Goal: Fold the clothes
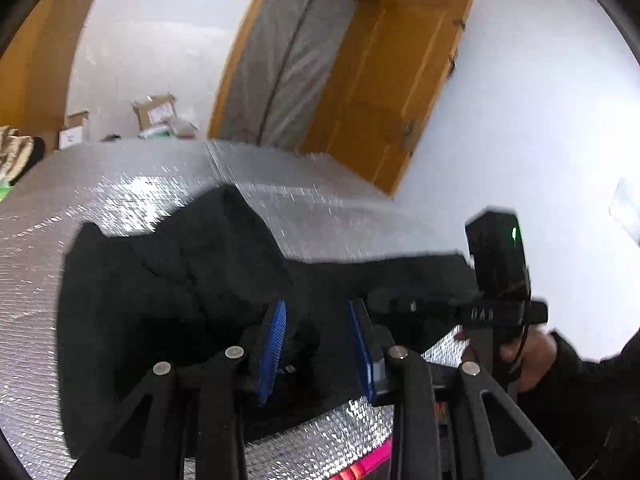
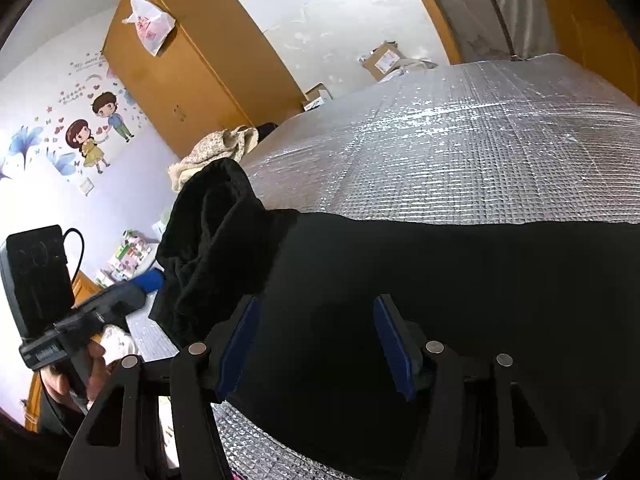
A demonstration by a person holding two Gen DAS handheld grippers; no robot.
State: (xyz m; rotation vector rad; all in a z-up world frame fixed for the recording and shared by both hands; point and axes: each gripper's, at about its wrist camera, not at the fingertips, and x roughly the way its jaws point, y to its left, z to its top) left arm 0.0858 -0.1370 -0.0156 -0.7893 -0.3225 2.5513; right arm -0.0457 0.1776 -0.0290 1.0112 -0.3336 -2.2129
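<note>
Black garment point(image 2: 400, 280) on foil mat point(image 2: 460, 152), under both open jaws.

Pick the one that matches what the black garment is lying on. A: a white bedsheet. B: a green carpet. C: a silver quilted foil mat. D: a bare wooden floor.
C: the black garment lies on the silver foil mat, whose shiny grid pattern shows around the cloth in both wrist views.
</note>
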